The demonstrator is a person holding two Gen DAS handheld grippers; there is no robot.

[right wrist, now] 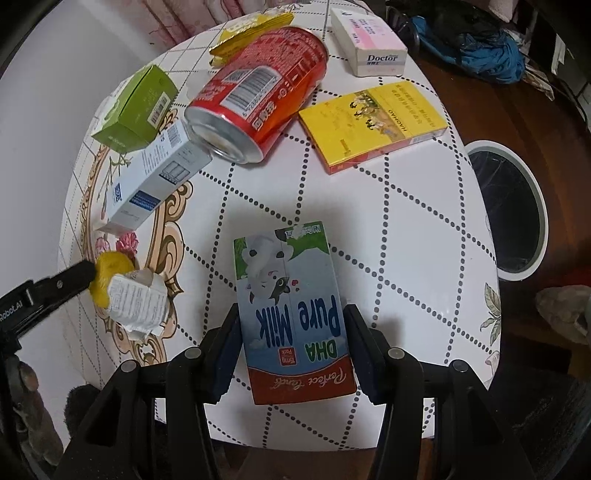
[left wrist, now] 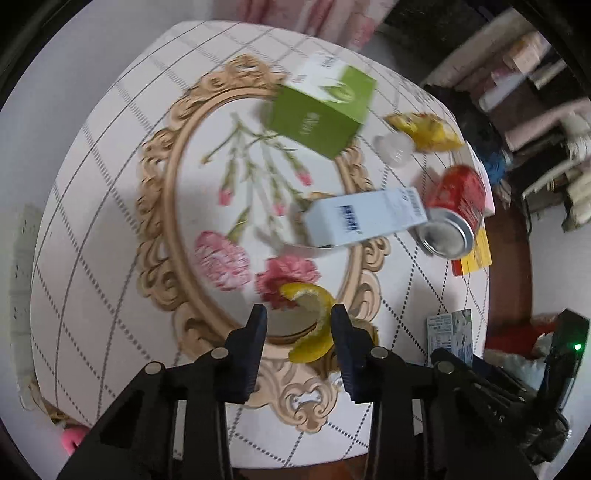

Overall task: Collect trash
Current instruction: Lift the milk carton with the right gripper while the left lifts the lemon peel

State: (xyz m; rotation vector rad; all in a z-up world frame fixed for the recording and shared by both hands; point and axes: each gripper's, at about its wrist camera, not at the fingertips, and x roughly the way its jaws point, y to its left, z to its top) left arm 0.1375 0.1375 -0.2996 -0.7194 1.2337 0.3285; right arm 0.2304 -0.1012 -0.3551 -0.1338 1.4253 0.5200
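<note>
A curled yellow fruit peel lies on the round patterned table, between the fingers of my open left gripper and close to the right finger. In the right wrist view a left fingertip touches that peel, with crumpled printed paper beside it. My right gripper is shut on a blue "Pure Milk" carton, one finger pressed against each long side. The carton also shows at the table's right edge.
A red can lies on its side beside a white-blue box and a green box. Further back are a yellow wrapper, a yellow pack and a white box. A round bin stands on the floor to the right.
</note>
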